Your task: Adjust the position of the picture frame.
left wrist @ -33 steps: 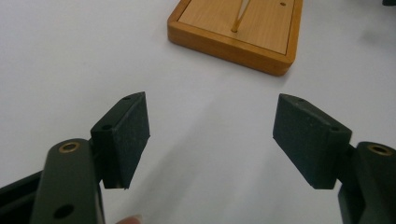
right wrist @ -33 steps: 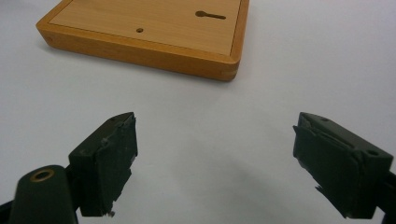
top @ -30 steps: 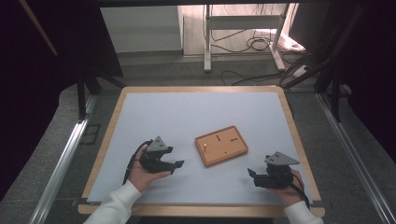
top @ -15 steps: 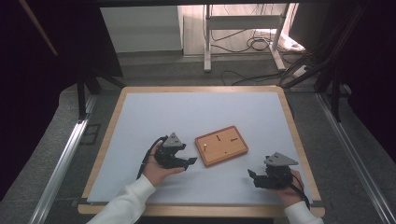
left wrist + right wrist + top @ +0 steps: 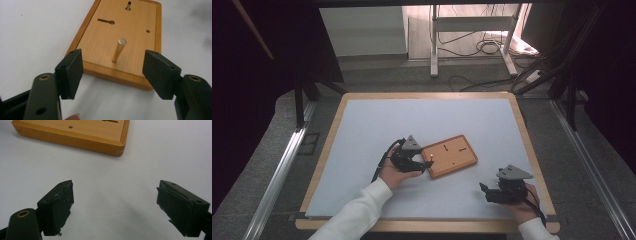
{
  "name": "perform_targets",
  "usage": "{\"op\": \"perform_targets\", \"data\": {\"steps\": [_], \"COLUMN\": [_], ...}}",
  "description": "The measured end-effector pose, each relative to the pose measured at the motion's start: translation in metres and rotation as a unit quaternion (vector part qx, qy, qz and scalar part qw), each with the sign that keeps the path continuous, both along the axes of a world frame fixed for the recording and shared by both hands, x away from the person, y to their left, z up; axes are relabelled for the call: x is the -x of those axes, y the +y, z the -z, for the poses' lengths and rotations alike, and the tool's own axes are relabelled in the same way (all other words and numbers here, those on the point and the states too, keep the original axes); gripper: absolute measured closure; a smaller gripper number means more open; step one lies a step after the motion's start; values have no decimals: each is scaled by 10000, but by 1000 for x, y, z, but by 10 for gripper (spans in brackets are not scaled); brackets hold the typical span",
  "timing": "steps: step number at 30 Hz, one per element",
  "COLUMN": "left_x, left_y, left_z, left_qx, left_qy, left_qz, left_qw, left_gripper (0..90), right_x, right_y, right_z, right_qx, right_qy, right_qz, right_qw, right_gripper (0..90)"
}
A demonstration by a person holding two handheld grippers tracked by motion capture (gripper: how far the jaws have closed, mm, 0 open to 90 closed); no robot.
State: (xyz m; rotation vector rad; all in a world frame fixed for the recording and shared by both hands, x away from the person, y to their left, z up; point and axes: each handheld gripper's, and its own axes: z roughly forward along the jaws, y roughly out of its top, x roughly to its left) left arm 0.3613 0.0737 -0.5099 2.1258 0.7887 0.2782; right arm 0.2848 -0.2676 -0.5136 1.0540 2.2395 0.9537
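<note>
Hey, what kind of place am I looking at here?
Probably a lab or workshop set up for recording: a wood-edged table with a pale mat, loose cables on the floor behind it, and a metal stand beyond.

Even overhead light falls on the pale blue tabletop (image 5: 362,130), while the room's sides sink into black. The black gripper jaws look soft and blurred up close; faint shadows, perhaps, lie beneath them.

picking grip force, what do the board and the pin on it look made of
Board: looks like wood, with light grain on its top, a darker glossy rim and a corner joint in the right gripper view. Pin: probably brass, gold and shiny with a bright flat tip.
</note>
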Motion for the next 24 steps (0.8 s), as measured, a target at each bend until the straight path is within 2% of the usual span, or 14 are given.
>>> {"op": "perform_targets", "data": {"steps": [12,16,23,24], "left_x": [-5,-7,-8,-7], "left_y": [-14,-17,-20,-20], "left_z": [9,11,14,14], "left_qx": [-8,-36,-11,-27], "left_qy": [-74,-42,-43,-93], "left_qz": [80,85,60,46], "left_qw": [9999,9999,10000,9999], "left_gripper": [533,595,797,821], "right_x": [4,5,4,4], "right_y": [-5,-4,-4,-4], "right_z": [2,3,4,4], "right_qx": [52,58,75,75], "right_qy": [26,32,43,42], "right_qz": [83,90,74,72], "right_qw": [9999,9999,9999,9999], "right_gripper": [147,147,147,147]}}
